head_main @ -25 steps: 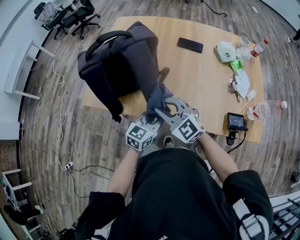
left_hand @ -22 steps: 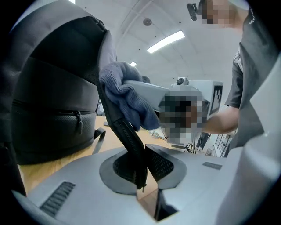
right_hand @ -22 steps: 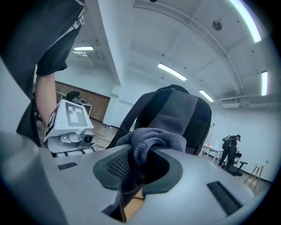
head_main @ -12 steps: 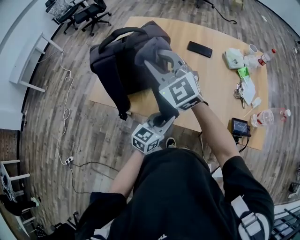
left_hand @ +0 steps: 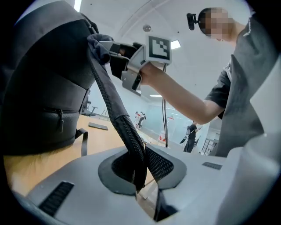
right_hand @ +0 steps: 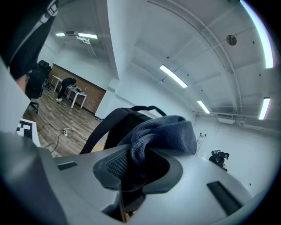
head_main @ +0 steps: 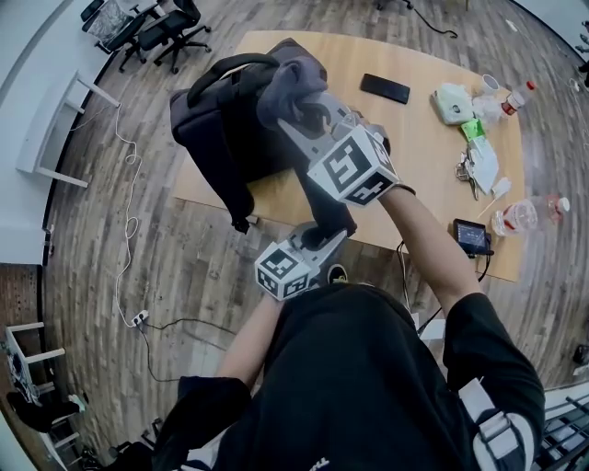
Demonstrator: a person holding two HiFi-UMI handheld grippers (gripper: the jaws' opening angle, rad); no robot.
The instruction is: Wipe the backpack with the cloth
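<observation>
Cloth (right_hand: 163,131), fleecy, bunched, sits clamped in the right claw (right_hand: 131,175); left claw (left_hand: 138,171) pinches the ribbed backpack strap (left_hand: 119,119).

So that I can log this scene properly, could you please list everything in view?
table: one, light wood, middle of the head view
backpack: one, dark grey, standing on the table's left end
strap: one, black, running from the backpack into the left tool
cloth: one, blue-grey, at the backpack's top
phone: one, black, table's far side
white box: one, far right corner
bottles: two, clear, table's right side
screen device: one, black, table's near right edge
office chairs: at least two, black, floor at upper left
left tool: grey, shut on the strap
right tool: grey, shut on the cloth
</observation>
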